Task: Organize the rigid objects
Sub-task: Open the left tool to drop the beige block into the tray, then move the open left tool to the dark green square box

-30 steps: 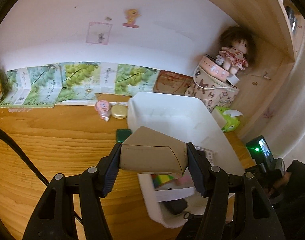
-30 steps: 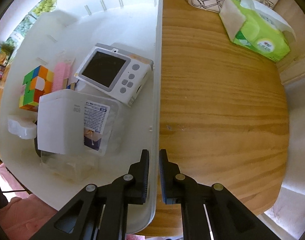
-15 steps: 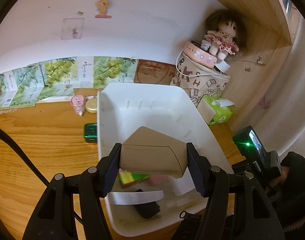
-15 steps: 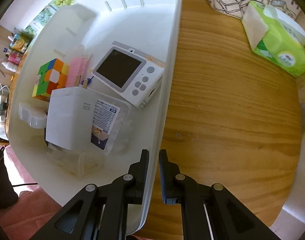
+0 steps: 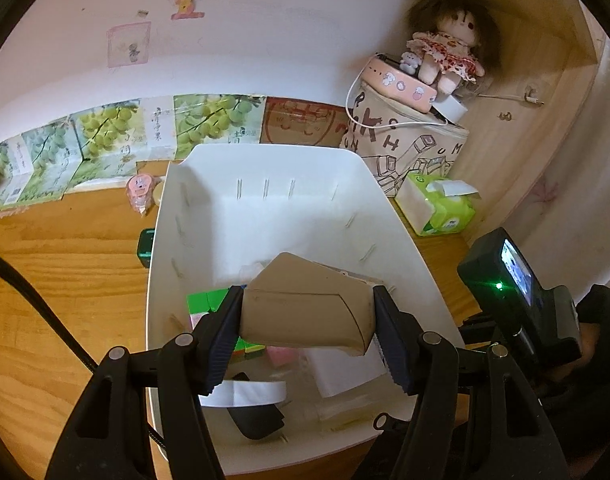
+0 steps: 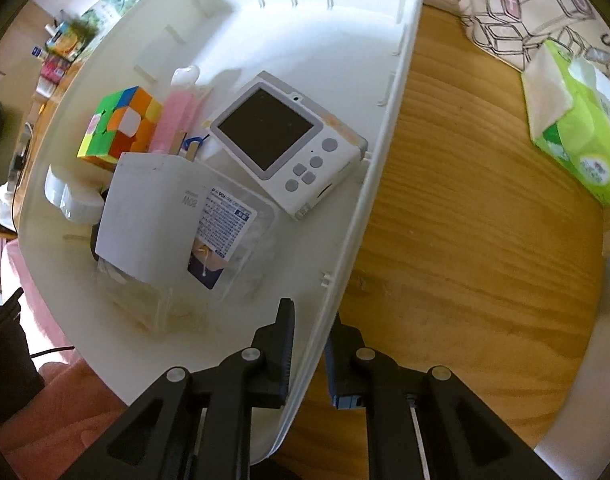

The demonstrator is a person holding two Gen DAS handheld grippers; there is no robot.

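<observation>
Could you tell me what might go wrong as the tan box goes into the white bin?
1. The left gripper holds the tan box above the cube and camera; released there, it may land on them.
2. The right gripper pinches only the thin rim of the white bin, which looks tilted; it could slip or spill.

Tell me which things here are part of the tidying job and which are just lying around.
Job: beige box in left gripper; white bin, wall pinched by right gripper; cube, camera inside.
Lying about: tissue pack, doll, green tin.
</observation>
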